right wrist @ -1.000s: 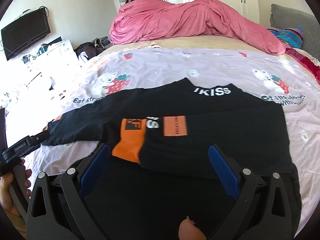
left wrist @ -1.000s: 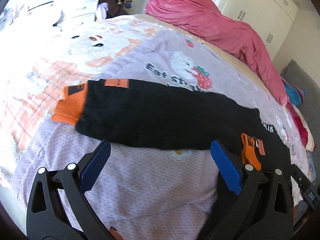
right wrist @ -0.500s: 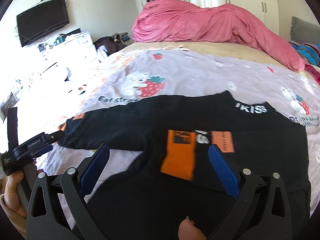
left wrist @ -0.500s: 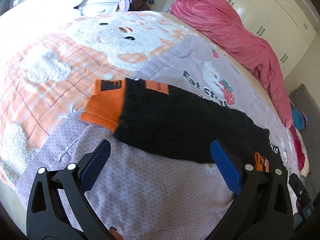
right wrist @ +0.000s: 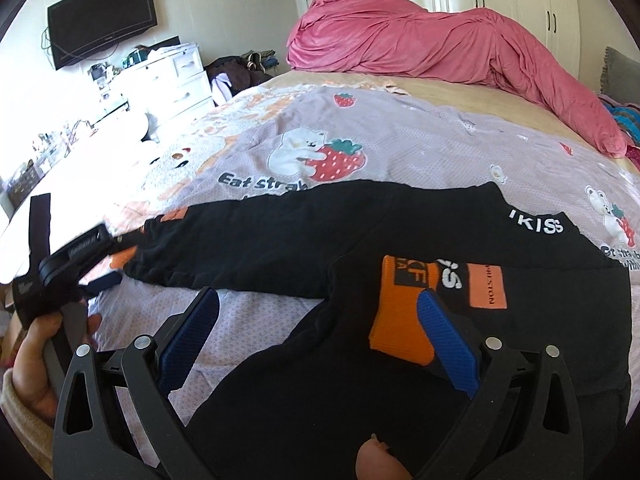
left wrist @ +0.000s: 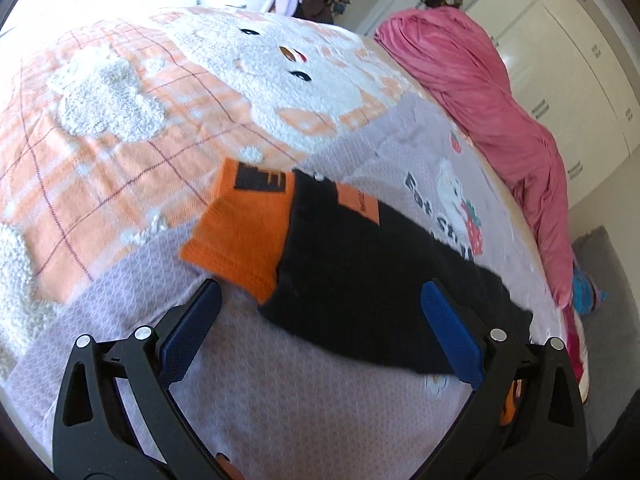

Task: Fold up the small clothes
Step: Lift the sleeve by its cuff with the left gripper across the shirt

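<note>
Left gripper, jaws spread and empty, hovers just short of the orange cuff ending the black sweater's outstretched sleeve on the bed. Right gripper, likewise released, overhangs the folded sleeve; bare lilac bedspread borders the hem.

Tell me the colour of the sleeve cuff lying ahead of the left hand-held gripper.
Orange, with a black block mark on it; the cuff shows best in the left wrist view.
</note>
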Demonstrator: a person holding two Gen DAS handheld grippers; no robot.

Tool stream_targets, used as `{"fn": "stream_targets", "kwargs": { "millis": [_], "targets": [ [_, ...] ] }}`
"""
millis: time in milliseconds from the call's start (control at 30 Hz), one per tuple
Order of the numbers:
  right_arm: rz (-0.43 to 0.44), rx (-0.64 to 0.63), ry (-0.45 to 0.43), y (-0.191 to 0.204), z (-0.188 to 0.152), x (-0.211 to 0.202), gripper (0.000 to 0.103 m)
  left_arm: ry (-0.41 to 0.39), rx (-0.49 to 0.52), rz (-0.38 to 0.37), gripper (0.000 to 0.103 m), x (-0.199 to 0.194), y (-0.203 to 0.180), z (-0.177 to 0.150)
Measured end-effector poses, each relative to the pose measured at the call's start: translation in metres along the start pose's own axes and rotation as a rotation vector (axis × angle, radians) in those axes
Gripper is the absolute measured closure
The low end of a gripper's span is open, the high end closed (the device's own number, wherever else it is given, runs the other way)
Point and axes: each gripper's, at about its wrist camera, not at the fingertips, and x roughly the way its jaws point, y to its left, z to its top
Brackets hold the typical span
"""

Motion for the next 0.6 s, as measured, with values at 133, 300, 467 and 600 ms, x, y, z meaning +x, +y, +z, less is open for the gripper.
{"fn": "stream_targets", "kwargs": {
  "millis": [133,300,467,600],
  "targets": [
    [-0.014,-0.024,0.008,0.001,-0.003,0.001,0.004,-0.021,-0.065,-0.045,0.015,0.01,0.0,0.008],
    [-0.04,-0.041,0.007,-0.007,-0.009,-0.004,0.004,-0.065,-0.124,-0.022,0.043,0.017,0.001,0.018],
    [-0.07,-0.026,0.007,-0.024,-0.019,-0.011,0.004,-0.107,-0.163,-0.012,0.101,0.023,0.004,0.037],
    [-0.078,0.009,0.004,-0.038,-0.028,-0.017,0.004,-0.115,-0.111,-0.104,0.101,0.013,-0.014,0.039]
  ]
}}
